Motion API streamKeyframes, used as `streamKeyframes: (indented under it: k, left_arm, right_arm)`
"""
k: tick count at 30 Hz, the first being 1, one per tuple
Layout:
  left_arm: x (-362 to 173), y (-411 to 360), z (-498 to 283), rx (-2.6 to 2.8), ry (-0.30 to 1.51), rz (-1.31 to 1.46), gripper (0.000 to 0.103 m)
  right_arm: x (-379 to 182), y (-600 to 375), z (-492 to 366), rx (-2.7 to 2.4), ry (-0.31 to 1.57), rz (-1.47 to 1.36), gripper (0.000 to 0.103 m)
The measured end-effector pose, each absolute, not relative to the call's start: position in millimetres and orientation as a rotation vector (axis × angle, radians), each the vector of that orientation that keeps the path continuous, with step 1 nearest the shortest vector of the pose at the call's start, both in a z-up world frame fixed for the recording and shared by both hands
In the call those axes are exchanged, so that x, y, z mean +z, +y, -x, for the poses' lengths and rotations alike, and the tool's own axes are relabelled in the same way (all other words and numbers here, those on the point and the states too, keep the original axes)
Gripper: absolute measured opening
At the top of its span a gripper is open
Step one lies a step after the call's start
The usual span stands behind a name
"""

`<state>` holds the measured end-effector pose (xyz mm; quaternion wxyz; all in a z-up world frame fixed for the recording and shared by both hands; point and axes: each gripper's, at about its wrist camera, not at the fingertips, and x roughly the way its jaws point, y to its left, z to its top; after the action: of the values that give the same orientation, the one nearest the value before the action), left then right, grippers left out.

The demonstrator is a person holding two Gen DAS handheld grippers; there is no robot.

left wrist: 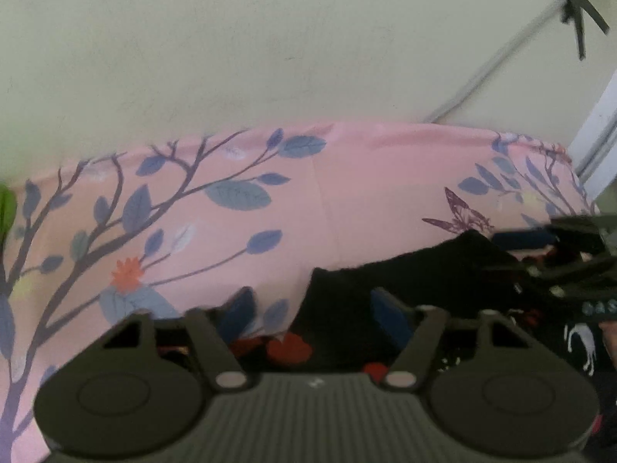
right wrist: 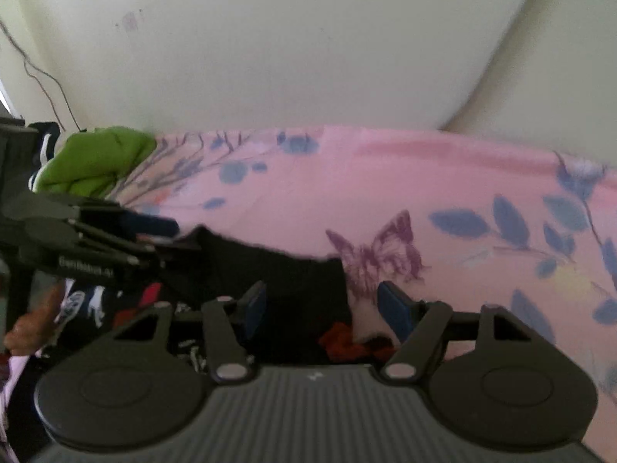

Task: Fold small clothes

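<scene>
**Ann:** Fingers spread on both sides: the left gripper (left wrist: 312, 308) stands part open over the near-left edge of the black garment (left wrist: 405, 270), one blue pad on the bedsheet, the other over the cloth, pinching nothing

**Bo:** And the right gripper (right wrist: 322, 306)?

**Ann:** Same story, part open, straddling the garment's right-hand corner (right wrist: 300, 289), pads clear of the fabric as far as I can tell

**Bo:** So where does the piece lie?

**Ann:** Right under and just ahead of both, flat on the pink bedsheet (left wrist: 347, 193), long axis running side to side between the two hands. Neither is nearer; each has its own end

**Bo:** I'd say the next move is to close on that far hem

**Ann:** Likely. Behind, a pale wall (left wrist: 270, 38) and a green garment (right wrist: 96, 158) bunched at the bed's left edge, near a thin cable (right wrist: 42, 77)
</scene>
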<state>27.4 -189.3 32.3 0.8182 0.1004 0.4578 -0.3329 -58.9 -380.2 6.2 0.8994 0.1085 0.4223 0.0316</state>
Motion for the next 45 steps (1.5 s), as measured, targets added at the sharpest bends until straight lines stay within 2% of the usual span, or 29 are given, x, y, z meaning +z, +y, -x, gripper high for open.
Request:
streamKeyframes:
  k: [1, 2, 3, 7, 16, 21, 25, 29, 30, 31, 32, 33, 35, 40, 45]
  left_arm:
    - [34, -191, -25, -0.743, 0.979, -0.208, 0.025]
    - [36, -192, -24, -0.752, 0.982, -0.201, 0.015]
    - [41, -194, -18, -0.737, 0.964, -0.219, 0.009]
    - [68, -184, 7, -0.769, 0.904, -0.199, 0.009]
    - [142, -108, 136, -0.924, 0.701, -0.149, 0.01]
    - [127, -56, 207, -0.949, 0.685, -0.151, 0.01]
    - [90, -31, 229, -0.963, 0.798, -0.085, 0.01]
    - [59, -29, 238, -0.945, 0.89, -0.084, 0.016]
    - [61, -26, 240, -0.949, 0.886, -0.084, 0.019]
    - [67, -21, 242, -0.952, 0.871, -0.085, 0.022]
    - [78, -14, 245, -0.953, 0.827, -0.083, 0.03]
    - [84, -6, 248, -0.949, 0.784, -0.078, 0.038]
    - [103, 11, 248, -0.929, 0.7, -0.049, 0.041]
    - [114, 14, 220, -0.876, 0.68, 0.005, 0.039]
    - [84, -30, 195, -0.885, 0.757, -0.072, 0.037]
  right_arm:
    - [7, -376, 57, 0.088, 0.884, -0.216, 0.021]
    - [9, -373, 58, 0.089, 0.884, -0.209, 0.011]
    - [13, -369, 61, 0.076, 0.868, -0.188, 0.007]
    - [45, -353, 93, 0.083, 0.765, -0.144, 0.003]
    - [115, -298, 236, 0.117, 0.558, -0.063, 0.002]
    - [97, -257, 326, 0.099, 0.545, -0.057, 0.002]
    - [55, -225, 371, 0.044, 0.57, -0.051, 0.002]
    - [10, -203, 384, -0.078, 0.566, 0.01, 0.007]
    - [10, -200, 387, -0.09, 0.553, 0.015, 0.012]
    - [14, -198, 389, -0.095, 0.559, 0.02, 0.023]
    - [19, -199, 393, -0.09, 0.547, 0.021, 0.029]
    - [26, -200, 400, -0.075, 0.523, 0.015, 0.029]
    - [42, -211, 409, -0.058, 0.482, -0.023, 0.029]
    - [65, -227, 402, -0.09, 0.377, -0.113, 0.029]
    - [41, -222, 346, -0.109, 0.494, -0.02, 0.025]
